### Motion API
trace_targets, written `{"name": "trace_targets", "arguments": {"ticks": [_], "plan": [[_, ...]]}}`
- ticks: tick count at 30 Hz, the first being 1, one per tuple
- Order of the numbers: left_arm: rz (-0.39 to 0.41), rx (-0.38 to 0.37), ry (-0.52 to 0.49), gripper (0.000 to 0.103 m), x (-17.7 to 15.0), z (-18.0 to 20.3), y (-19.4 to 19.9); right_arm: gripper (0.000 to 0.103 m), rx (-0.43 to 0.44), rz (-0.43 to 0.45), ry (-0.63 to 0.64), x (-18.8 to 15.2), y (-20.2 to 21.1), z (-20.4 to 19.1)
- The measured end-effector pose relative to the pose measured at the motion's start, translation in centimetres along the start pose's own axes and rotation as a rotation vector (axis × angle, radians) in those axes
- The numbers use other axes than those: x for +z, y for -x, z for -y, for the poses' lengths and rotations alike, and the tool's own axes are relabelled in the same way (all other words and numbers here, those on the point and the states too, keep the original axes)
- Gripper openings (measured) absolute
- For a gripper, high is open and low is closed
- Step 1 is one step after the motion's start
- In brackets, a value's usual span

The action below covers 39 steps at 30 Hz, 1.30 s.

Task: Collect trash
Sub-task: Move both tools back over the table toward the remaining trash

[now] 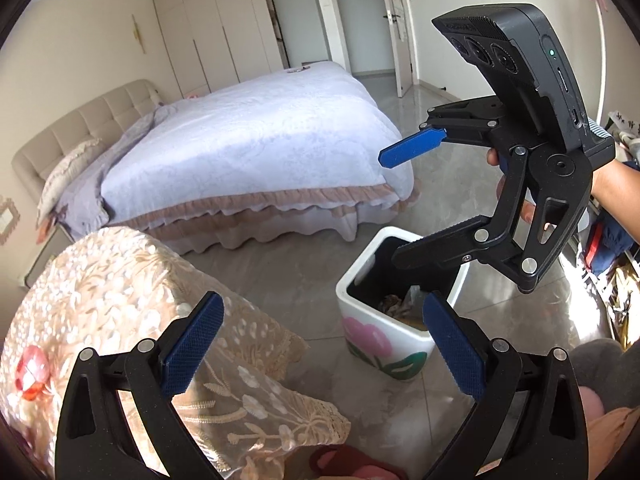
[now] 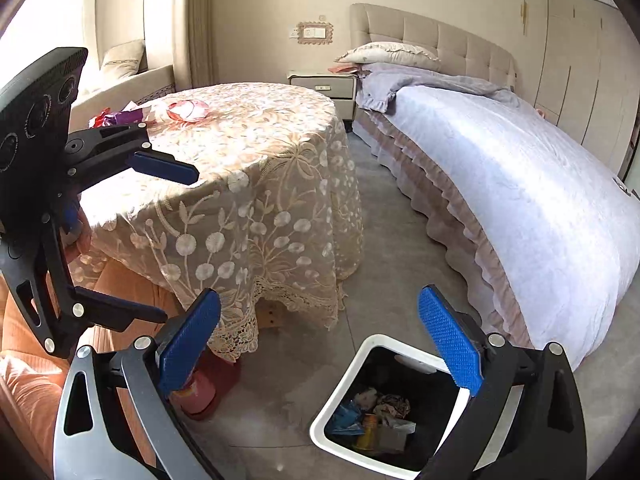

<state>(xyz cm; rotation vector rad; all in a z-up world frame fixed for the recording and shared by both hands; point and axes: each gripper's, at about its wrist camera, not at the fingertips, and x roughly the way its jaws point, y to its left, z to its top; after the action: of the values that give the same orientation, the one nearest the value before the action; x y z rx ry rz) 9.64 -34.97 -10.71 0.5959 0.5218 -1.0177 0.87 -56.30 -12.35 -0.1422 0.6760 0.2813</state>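
Near us, the right gripper (image 2: 320,344) hangs spread and empty just above the white bin (image 2: 344,384), wrappers and scraps already lying inside, so this looks like the gap between drop-offs. The left gripper (image 1: 320,344) is spread wide too, holding nothing. Farther off, loose wrappers (image 2: 120,117) wait beside the pink dish (image 2: 189,110) on the lace-covered table (image 2: 256,184): next, a reach over there.

white square trash bin (image 2: 340,396), floral side, upright beside bed (image 2: 520,184); crumpled wrappers (image 2: 376,412) heaped inside.

A bed (image 2: 520,184) stands beside a lace-covered round table (image 2: 248,168).
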Motion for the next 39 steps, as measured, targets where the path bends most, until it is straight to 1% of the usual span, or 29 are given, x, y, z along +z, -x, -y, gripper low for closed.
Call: {"name": "trace_targets", "arguments": {"ticks": [2,8,12,14,20,28,31,35,39], "plan": [[0.004,0.036,0.008,0.098,-0.4,-0.7,0.6,0.098,0.018,0.010,0.023,0.9,-0.3,-1.0],[0.012,0.093,0.057,0.098,-2.1,-2.7,3.0,0.098,0.074,0.035,0.082,3.8,-1.8,-3.9],[-0.012,0.166,0.078,0.098,-3.3,-4.1,4.3,0.098,0.114,0.048,0.121,5.6,-2.7,-6.0],[-0.019,0.190,0.099,0.098,-3.8,-4.9,4.9,0.098,0.127,0.051,0.140,6.4,-3.1,-7.0],[-0.021,0.263,0.150,0.098,-5.7,-7.6,7.4,0.098,0.175,0.043,0.195,8.9,-5.2,-10.0],[-0.031,0.353,0.255,0.098,-9.0,-12.2,10.5,0.098,0.239,0.041,0.259,12.2,-8.2,-13.9],[-0.031,0.392,0.280,0.098,-10.0,-13.6,11.4,0.098,0.264,0.041,0.286,13.4,-9.0,-15.3],[-0.035,0.475,0.296,0.098,-11.2,-14.9,12.2,0.098,0.289,0.040,0.323,14.8,-10.2,-16.9],[-0.030,0.516,0.332,0.098,-11.9,-16.2,13.1,0.098,0.311,0.040,0.350,16.0,-11.3,-18.1]]}}
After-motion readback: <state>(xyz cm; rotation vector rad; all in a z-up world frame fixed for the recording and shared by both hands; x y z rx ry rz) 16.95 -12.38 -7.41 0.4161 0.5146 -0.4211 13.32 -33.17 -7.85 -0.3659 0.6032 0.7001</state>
